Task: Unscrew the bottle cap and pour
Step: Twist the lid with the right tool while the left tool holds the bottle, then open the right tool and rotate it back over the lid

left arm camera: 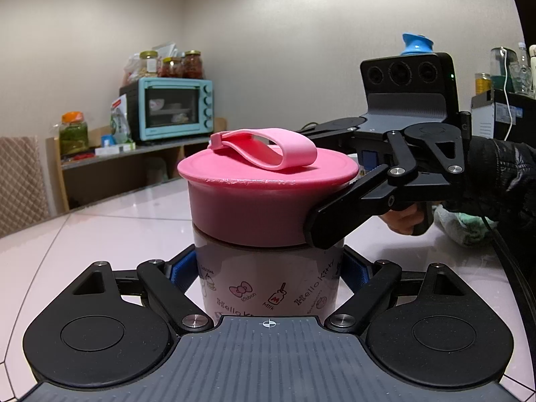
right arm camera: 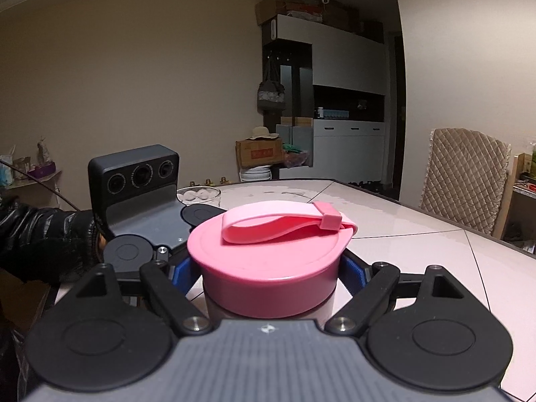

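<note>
A glossy pale worktop (left arm camera: 100, 234) carries the printed bottle (left arm camera: 268, 281), upright, gripped around its body by the left hand-held gripper (left arm camera: 268, 274). The right hand-held gripper (right arm camera: 268, 278) has its 2 blue pads against the pink cap (right arm camera: 268, 264); no earlier view shows its travel. Behind stand a turquoise oven (left arm camera: 176, 112) on a shelf with jars (left arm camera: 171, 65), a quilted chair (right arm camera: 464, 181) and white cabinets (right arm camera: 348, 147)
</note>
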The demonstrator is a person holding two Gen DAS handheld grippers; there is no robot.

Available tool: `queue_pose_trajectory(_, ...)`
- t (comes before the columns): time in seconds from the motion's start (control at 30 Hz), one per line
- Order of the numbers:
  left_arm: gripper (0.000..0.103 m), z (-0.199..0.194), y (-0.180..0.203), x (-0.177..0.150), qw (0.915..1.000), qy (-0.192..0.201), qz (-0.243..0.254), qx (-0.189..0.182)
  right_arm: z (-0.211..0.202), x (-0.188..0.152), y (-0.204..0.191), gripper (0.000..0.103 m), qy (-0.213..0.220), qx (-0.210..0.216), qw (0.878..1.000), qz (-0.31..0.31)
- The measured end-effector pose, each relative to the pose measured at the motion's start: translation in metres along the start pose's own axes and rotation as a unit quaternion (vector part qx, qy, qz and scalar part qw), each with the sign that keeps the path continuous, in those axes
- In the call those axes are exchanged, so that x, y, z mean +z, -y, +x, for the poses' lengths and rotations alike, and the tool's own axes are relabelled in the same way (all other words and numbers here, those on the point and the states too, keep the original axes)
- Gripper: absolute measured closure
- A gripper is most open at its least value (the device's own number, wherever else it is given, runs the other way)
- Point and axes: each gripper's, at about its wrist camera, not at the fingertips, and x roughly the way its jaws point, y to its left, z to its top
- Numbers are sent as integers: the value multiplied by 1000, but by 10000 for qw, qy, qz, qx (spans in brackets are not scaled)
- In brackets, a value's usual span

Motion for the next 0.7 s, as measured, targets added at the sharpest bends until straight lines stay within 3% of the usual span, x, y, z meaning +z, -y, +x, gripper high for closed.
queue_pose_trajectory(0.03,14,0,0,-1,10000,0,1,1,-1,0,-2,15,30,-90,10000,-3)
queue_pose_trajectory(0.1,14,0,1,-1,10000,0,1,2,-6,0,-10,0,134,-376,9992,0)
queue_pose_trajectory(0.37,14,-1,3,-1,10000,1,4,4,-16,-5,-56,0,362,-1355,9899,210)
queue_pose_trajectory(0.47,14,-1,4,-3,10000,-1,10,10,-18,-6,-79,0,469,-1940,9790,418)
queue_pose_trajectory(0.57,13,-1,3,-2,10000,2,10,10,-18,-5,-102,0,547,-2635,9607,682)
queue_pose_trajectory(0.7,13,-1,2,-2,10000,0,10,10,-13,-4,-122,0,722,-3068,9446,917)
